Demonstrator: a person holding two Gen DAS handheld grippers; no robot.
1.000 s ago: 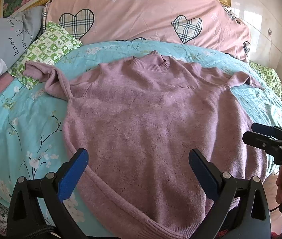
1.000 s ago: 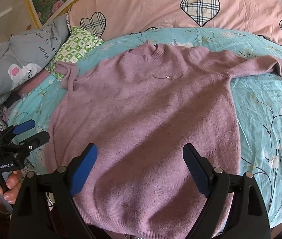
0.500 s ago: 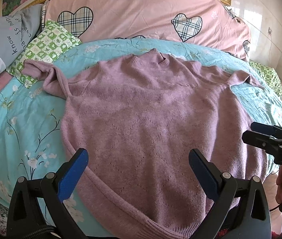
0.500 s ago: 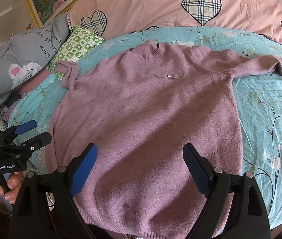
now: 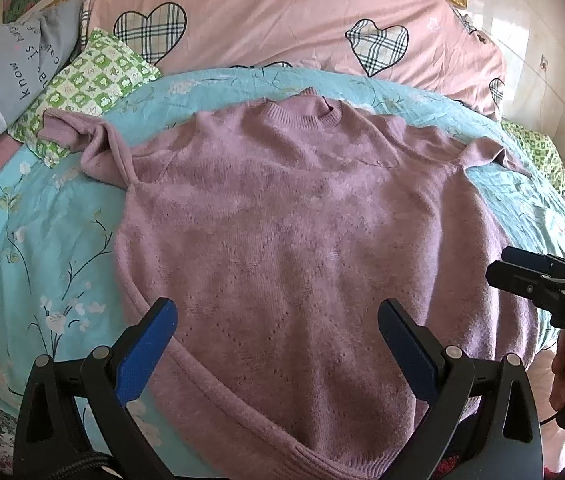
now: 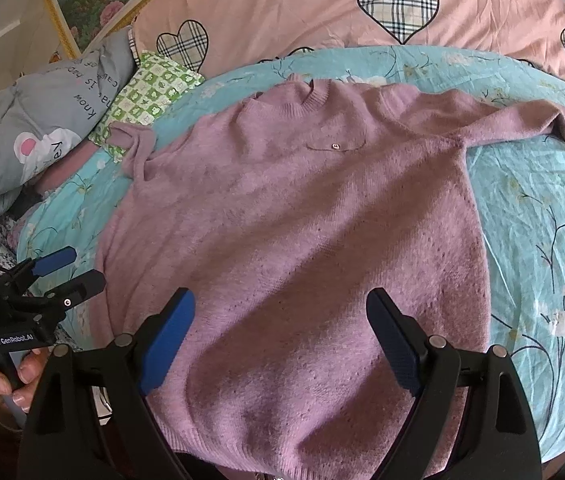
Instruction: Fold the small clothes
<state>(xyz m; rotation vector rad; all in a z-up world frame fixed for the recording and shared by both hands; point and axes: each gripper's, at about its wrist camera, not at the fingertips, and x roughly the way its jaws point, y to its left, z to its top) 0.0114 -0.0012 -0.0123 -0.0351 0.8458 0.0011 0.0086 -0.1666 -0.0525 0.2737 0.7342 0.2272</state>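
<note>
A mauve knit sweater [image 5: 290, 240] [image 6: 290, 216] lies flat, face up, on a turquoise floral bedsheet [image 5: 22, 240], collar towards the pillows and hem at the near edge. Its left sleeve [image 5: 94, 144] is bunched against a green pillow; its right sleeve [image 6: 522, 120] stretches out to the right. My left gripper [image 5: 278, 328] hovers open above the lower left part of the sweater, nothing between its blue pads. My right gripper [image 6: 282, 320] hovers open over the lower middle, also empty. Each gripper shows at the edge of the other's view, hand-held: the right gripper [image 5: 538, 280], the left gripper [image 6: 62, 276].
A pink duvet with plaid hearts [image 5: 282, 20] lies along the headboard. A green checked pillow [image 5: 90, 84] and a grey printed cushion [image 6: 42, 120] sit at the back left. Bare turquoise sheet [image 6: 542, 240] spreads right of the sweater. A tiled wall [image 5: 542, 60] stands at right.
Both grippers have shifted slightly; the sweater sits a little higher and further off in the left view. Both stay open and the sweater has not moved.
</note>
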